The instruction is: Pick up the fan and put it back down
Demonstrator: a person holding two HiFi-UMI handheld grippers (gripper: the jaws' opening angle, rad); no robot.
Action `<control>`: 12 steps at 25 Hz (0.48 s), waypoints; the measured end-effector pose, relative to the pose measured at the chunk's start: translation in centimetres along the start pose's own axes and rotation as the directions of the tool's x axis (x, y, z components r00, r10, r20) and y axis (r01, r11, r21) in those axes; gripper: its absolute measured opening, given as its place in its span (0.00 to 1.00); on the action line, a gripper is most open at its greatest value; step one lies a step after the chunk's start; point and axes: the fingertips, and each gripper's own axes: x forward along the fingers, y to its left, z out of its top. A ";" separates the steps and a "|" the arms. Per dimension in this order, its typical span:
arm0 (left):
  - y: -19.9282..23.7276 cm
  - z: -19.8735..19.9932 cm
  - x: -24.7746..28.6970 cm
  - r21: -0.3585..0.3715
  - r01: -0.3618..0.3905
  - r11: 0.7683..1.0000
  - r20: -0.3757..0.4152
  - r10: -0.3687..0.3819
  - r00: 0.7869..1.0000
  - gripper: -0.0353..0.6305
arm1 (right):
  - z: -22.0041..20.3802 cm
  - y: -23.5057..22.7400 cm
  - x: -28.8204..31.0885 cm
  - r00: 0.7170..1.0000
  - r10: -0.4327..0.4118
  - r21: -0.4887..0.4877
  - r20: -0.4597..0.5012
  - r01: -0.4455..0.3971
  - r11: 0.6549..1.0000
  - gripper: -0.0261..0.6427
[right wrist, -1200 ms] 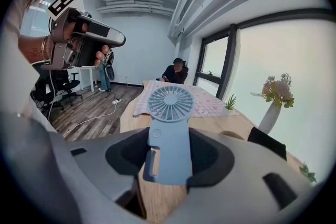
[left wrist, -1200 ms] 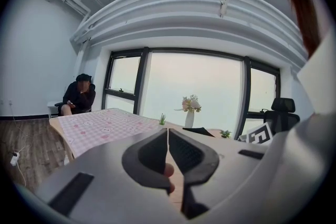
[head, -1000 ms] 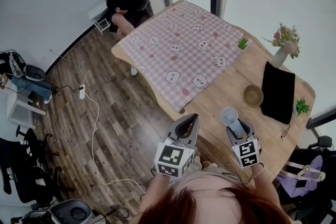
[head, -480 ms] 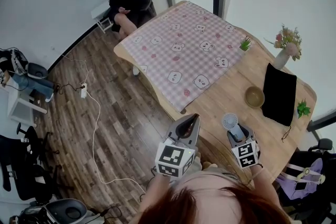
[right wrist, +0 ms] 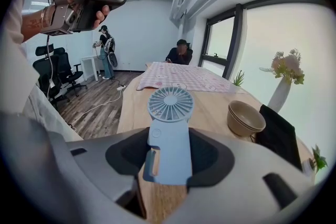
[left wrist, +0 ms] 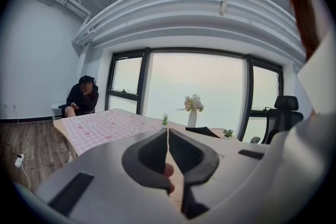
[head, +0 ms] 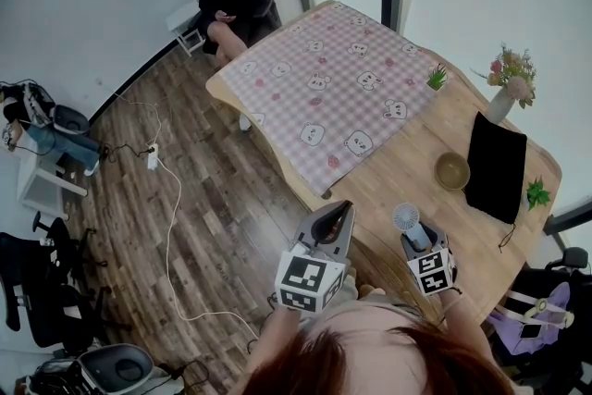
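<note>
A small light-blue hand fan [right wrist: 169,134] with a round grille head stands upright between the jaws of my right gripper [right wrist: 169,157], which is shut on its handle. In the head view the fan [head: 408,222] is lifted over the near edge of the wooden table [head: 407,162], with the right gripper [head: 416,240] just below its head. My left gripper [head: 333,222] is held off the table's near edge to the left, jaws closed with nothing between them; in its own view the left gripper [left wrist: 168,150] points toward the windows.
A pink checked cloth [head: 328,92] covers the table's far half. A tan bowl [head: 451,169], a black pouch [head: 494,164], a flower vase [head: 504,95] and two small green plants [head: 436,76] stand on the right half. A seated person [head: 233,0] is at the far end. Cables cross the wooden floor.
The right gripper with the fan has shifted slightly nearer and lower in the head view. The left gripper has hardly moved.
</note>
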 end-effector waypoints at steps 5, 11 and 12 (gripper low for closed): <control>0.1 0.2 -0.4 0.001 -0.011 1.000 0.002 0.011 1.000 0.07 | -1.2 0.2 0.6 1.000 0.008 0.021 -0.027 -0.007 1.000 0.36; 0.0 -0.1 -0.8 0.005 -0.025 1.000 -0.004 0.025 1.000 0.07 | -1.9 0.4 1.1 0.999 0.023 0.034 -0.048 -0.022 0.999 0.36; -0.1 -0.1 -0.8 0.006 -0.027 1.000 -0.005 0.027 1.000 0.07 | -2.0 0.4 1.2 0.998 0.026 0.035 -0.052 -0.025 0.999 0.36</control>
